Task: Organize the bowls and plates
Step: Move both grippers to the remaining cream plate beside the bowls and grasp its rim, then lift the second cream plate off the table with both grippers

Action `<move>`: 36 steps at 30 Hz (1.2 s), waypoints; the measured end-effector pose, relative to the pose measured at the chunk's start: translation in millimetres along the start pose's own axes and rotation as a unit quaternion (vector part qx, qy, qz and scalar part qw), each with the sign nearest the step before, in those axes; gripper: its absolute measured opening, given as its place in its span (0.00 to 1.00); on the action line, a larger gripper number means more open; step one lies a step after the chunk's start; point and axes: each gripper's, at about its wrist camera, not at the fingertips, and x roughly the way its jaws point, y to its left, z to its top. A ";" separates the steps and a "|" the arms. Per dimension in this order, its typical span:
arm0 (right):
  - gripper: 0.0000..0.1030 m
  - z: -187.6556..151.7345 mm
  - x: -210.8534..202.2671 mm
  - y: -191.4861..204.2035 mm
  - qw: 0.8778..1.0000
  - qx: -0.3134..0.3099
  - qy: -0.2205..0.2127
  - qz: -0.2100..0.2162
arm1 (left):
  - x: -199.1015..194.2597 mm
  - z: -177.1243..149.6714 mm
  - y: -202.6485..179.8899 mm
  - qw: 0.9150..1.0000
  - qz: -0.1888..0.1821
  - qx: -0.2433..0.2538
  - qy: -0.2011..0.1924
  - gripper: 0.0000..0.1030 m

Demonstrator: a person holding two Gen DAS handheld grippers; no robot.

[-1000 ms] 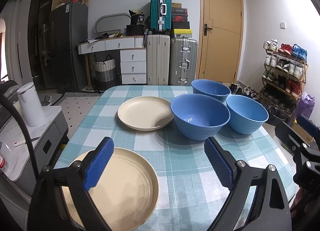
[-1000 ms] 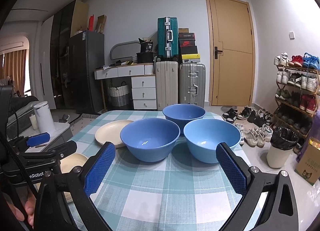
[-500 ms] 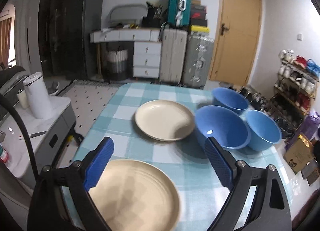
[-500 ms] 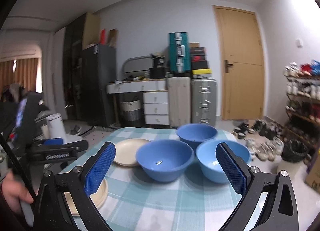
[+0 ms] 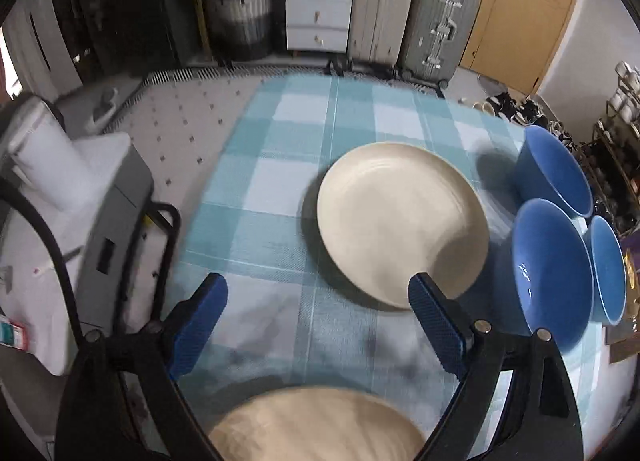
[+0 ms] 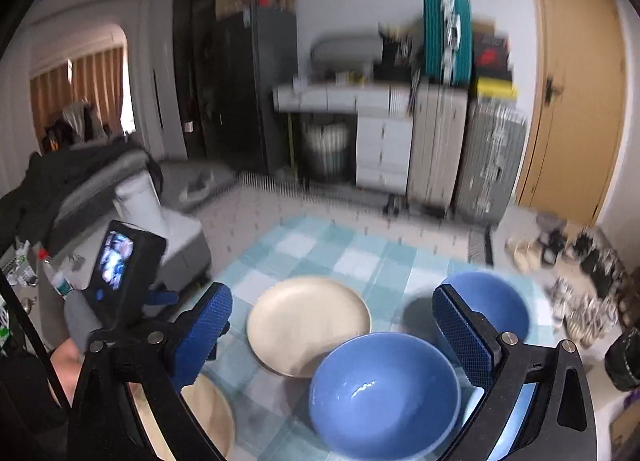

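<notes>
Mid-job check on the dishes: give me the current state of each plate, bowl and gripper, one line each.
Far plate: flat on the checked tablecloth, empty, unheld.
Near plate: flat on the cloth, empty, below the left gripper.
Three blue bowls: upright, empty, clustered side by side, not stacked.
Left gripper: open, holding nothing.
Right gripper: open, holding nothing, above the nearest bowl.

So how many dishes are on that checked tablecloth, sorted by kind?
Cream plates: 2, the far plate and the near plate.
Blue bowls: 3, the far bowl, the middle bowl and the right-hand bowl.
Total: 5
</notes>
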 end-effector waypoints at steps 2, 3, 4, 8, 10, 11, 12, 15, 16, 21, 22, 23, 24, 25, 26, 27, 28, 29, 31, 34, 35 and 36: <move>0.99 14.4 43.5 -11.2 0.997 0.027 0.070 0.032 | 15.5 5.0 -4.6 1.000 0.003 0.016 0.012 0.90; 0.97 19.0 63.5 -16.4 0.993 0.042 0.102 0.037 | 23.4 8.2 -7.6 0.999 0.014 0.025 0.016 0.90; 0.97 22.7 86.8 -26.2 0.990 0.061 0.128 0.028 | 32.0 11.4 -10.8 0.999 0.029 0.037 0.018 0.90; 0.97 28.0 150.4 -48.9 0.976 0.077 0.205 -0.006 | 56.0 23.1 -7.1 0.998 0.006 0.029 0.047 0.90; 0.93 22.6 180.2 -54.9 0.965 0.077 0.251 -0.013 | 65.8 27.9 -3.8 0.998 -0.014 0.018 0.058 0.90; 0.90 21.1 190.1 -55.9 0.961 0.073 0.266 -0.016 | 69.5 29.3 -3.9 0.998 -0.019 0.017 0.064 0.90; 0.90 18.7 202.0 -57.6 0.956 0.069 0.282 -0.024 | 73.4 30.5 -3.9 0.997 -0.026 0.018 0.071 0.90; 0.81 7.3 221.3 -64.2 0.948 0.081 0.303 -0.042 | 84.2 34.6 -5.6 0.996 -0.034 0.024 0.080 0.89; 0.78 4.2 232.7 -67.0 0.944 0.085 0.315 -0.040 | 87.5 36.1 -4.8 0.996 -0.036 0.023 0.083 0.89; 0.54 -7.5 261.4 -63.4 0.936 0.057 0.345 -0.050 | 94.7 39.8 3.5 0.993 -0.070 0.000 0.094 0.89; 0.53 -8.8 267.3 -63.2 0.934 0.054 0.350 -0.049 | 95.2 40.2 4.6 0.993 -0.071 -0.001 0.094 0.88; 0.53 -8.9 269.3 -62.5 0.934 0.053 0.351 -0.050 | 95.2 40.0 5.8 0.993 -0.071 -0.003 0.092 0.88; 0.52 -9.0 270.8 -61.6 0.934 0.050 0.350 -0.050 | 95.3 39.7 7.1 0.993 -0.074 -0.005 0.091 0.88; 0.51 -9.4 274.2 -59.7 0.933 0.044 0.353 -0.051 | 96.2 39.6 7.9 0.993 -0.075 -0.006 0.091 0.88; 0.49 -10.0 275.8 -59.0 0.933 0.040 0.355 -0.052 | 97.5 39.5 8.9 0.993 -0.077 -0.007 0.092 0.87; 0.49 -11.7 280.9 -59.7 0.931 0.036 0.359 -0.056 | 98.2 39.0 9.9 0.992 -0.083 -0.009 0.092 0.82; 0.49 -14.4 284.2 -61.5 0.929 0.043 0.364 -0.057 | 99.0 39.1 11.0 0.992 -0.087 -0.013 0.092 0.79; 0.49 -15.9 285.7 -64.0 0.928 0.055 0.365 -0.053 | 100.0 38.9 11.8 0.992 -0.088 -0.018 0.094 0.78; 0.45 -20.1 289.1 -67.8 0.925 0.069 0.371 -0.050 | 100.2 38.1 12.5 0.991 -0.093 -0.022 0.090 0.78; 0.34 -25.6 291.8 -69.0 0.922 0.063 0.379 -0.055 | 101.3 36.9 9.5 0.993 -0.085 -0.009 0.085 0.77; 0.33 -27.9 293.2 -69.0 0.920 0.060 0.382 -0.057 | 101.1 36.8 8.8 0.993 -0.087 -0.005 0.082 0.74; 0.30 -29.8 294.1 -69.1 0.919 0.058 0.385 -0.058 | 100.4 36.6 8.6 0.994 -0.084 0.000 0.076 0.63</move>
